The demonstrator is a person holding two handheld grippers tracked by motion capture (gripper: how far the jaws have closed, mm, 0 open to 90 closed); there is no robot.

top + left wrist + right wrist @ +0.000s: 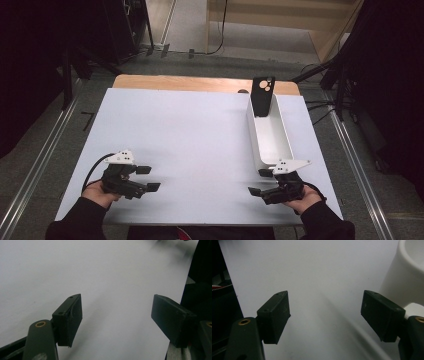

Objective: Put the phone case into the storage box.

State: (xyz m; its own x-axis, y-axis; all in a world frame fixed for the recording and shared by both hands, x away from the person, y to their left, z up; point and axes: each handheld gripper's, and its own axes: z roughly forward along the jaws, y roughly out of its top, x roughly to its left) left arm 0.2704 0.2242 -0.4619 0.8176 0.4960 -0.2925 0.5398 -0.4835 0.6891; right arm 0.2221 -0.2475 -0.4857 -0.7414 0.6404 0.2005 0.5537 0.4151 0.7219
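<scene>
Fingers [68, 320] of the left gripper [147, 178] stand well apart with nothing between them, only bare white desk [190, 145] beneath. The right gripper [260, 182] is likewise spread wide and empty, near the desk's front right corner, with the near end of a long white tray [272, 140] just beside its outer finger [382, 315]. The left gripper sits toward the front left corner. A black phone case [262, 96] leans upright in the tray's far end, near the back right edge, well apart from both grippers. Risk, in my judgement: the right gripper could nudge the tray's near wall as it moves off, shifting the tray and tipping the propped case over.
</scene>
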